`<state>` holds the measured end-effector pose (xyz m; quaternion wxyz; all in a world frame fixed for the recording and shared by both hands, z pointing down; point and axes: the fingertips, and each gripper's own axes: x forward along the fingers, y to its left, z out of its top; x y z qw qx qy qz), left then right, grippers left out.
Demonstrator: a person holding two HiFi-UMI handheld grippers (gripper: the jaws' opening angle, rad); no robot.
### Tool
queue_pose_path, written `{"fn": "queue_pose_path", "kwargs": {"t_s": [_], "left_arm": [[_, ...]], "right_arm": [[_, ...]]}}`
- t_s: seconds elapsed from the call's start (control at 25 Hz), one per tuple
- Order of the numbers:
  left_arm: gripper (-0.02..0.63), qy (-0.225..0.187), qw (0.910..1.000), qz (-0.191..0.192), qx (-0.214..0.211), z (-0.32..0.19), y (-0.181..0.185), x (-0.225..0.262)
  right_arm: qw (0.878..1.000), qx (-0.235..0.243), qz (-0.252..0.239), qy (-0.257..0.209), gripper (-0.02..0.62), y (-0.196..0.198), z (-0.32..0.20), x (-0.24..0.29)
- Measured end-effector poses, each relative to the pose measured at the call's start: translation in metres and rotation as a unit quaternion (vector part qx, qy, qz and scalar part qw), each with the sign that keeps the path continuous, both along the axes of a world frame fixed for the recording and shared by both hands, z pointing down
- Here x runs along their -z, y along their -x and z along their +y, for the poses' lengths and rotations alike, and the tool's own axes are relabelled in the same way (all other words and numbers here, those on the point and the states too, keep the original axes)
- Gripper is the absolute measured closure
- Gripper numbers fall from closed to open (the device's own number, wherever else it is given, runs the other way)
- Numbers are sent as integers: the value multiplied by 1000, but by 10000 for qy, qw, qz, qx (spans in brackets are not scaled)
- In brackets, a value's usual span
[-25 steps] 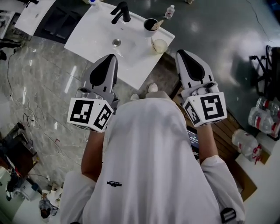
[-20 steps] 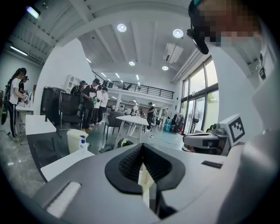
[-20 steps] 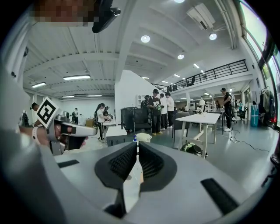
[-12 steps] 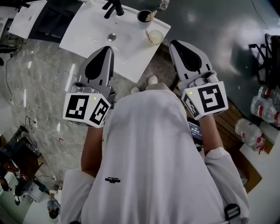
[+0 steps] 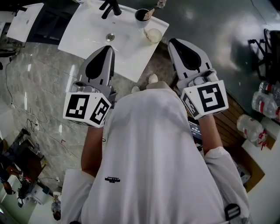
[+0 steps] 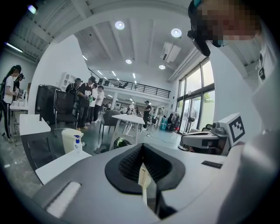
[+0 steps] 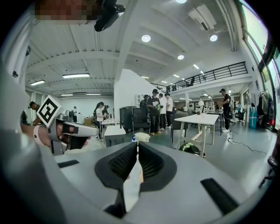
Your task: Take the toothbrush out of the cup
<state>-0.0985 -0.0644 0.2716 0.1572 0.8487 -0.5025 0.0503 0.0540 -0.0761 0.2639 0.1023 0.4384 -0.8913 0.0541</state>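
Left gripper (image 5: 108,48) and right gripper (image 5: 173,42) are closed, holding nothing. The toothbrush (image 5: 150,13) in the cup (image 5: 141,16) is far off but seems light and stiff; pinch its protruding handle.

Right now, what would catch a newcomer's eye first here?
The left gripper and right gripper, both shut and empty, with bold square markers, fill the middle of the head view. Beyond them the dark cup with the toothbrush in it stands at the right corner of the white sink.
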Motion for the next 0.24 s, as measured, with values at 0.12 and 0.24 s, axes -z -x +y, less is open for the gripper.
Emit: {"fn": "queue_pose_path", "kwargs": {"t_s": [0.12,0.24], "left_arm": [[600,21,10000,3,-27,1,-1,-3],[600,57,9999,23,-80,2,-4,-7]], "right_arm": [[10000,-41,5,36,586,-1,1,-3],[9998,-156,-21,156,586,-7,2,-8]]}}
